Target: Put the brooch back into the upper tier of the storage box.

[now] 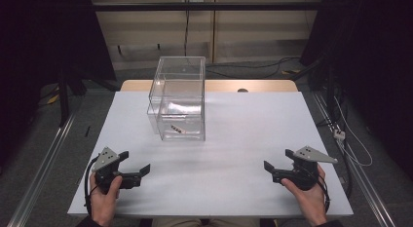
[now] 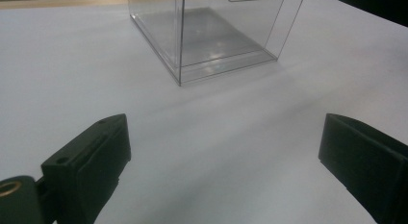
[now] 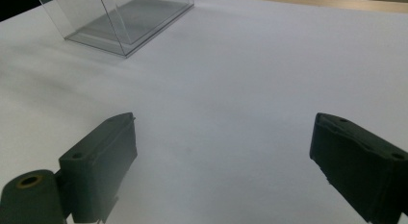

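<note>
A clear plastic box (image 1: 178, 98) stands upright on the white table (image 1: 243, 120), left of centre toward the far side. A small dark item (image 1: 177, 129) lies at its bottom near the front wall. My left gripper (image 1: 135, 161) rests near the front left corner, held in a hand, jaws wide apart and empty. My right gripper (image 1: 278, 159) sits near the front right, also open and empty. The left gripper view has the clear box (image 2: 216, 36) ahead between its jaws (image 2: 223, 156). In the right gripper view the box (image 3: 120, 22) is far off to the upper left of its jaws (image 3: 223, 156).
A wooden board edge (image 1: 253, 85) runs along the table's far side. Cables (image 1: 272, 68) lie on the floor behind, and metal rails (image 1: 44, 163) flank the table. Bare white tabletop lies between the grippers and the box.
</note>
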`<move>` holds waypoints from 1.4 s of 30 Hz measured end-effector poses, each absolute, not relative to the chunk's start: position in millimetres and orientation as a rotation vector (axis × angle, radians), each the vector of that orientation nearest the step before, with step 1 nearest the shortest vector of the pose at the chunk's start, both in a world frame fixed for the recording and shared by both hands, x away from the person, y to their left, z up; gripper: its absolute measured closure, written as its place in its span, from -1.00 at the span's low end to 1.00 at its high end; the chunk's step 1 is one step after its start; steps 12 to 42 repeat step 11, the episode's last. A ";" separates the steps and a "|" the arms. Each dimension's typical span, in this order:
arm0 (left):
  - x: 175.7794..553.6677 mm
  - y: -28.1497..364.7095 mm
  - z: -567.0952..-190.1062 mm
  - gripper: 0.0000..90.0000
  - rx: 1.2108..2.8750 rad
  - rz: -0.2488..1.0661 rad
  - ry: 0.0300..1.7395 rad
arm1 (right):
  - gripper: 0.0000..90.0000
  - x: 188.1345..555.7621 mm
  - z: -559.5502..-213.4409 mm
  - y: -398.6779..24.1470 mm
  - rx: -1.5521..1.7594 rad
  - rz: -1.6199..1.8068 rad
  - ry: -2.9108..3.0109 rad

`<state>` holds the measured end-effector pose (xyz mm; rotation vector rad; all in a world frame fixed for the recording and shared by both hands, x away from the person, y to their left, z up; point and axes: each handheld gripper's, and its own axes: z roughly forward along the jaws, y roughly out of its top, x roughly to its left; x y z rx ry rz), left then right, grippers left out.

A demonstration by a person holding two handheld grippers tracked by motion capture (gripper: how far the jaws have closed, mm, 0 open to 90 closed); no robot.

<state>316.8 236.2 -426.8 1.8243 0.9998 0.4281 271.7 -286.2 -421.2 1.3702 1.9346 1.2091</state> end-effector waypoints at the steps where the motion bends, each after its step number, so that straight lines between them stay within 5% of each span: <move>1: 316.6 235.9 -427.0 -0.92 1.823 0.428 1.000 | -0.80 270.4 -422.7 -287.0 1.375 1.208 1.936; 42: 316.6 235.4 -427.1 -0.92 1.829 0.428 0.984 | -0.80 268.6 -428.9 -290.7 1.389 1.204 1.931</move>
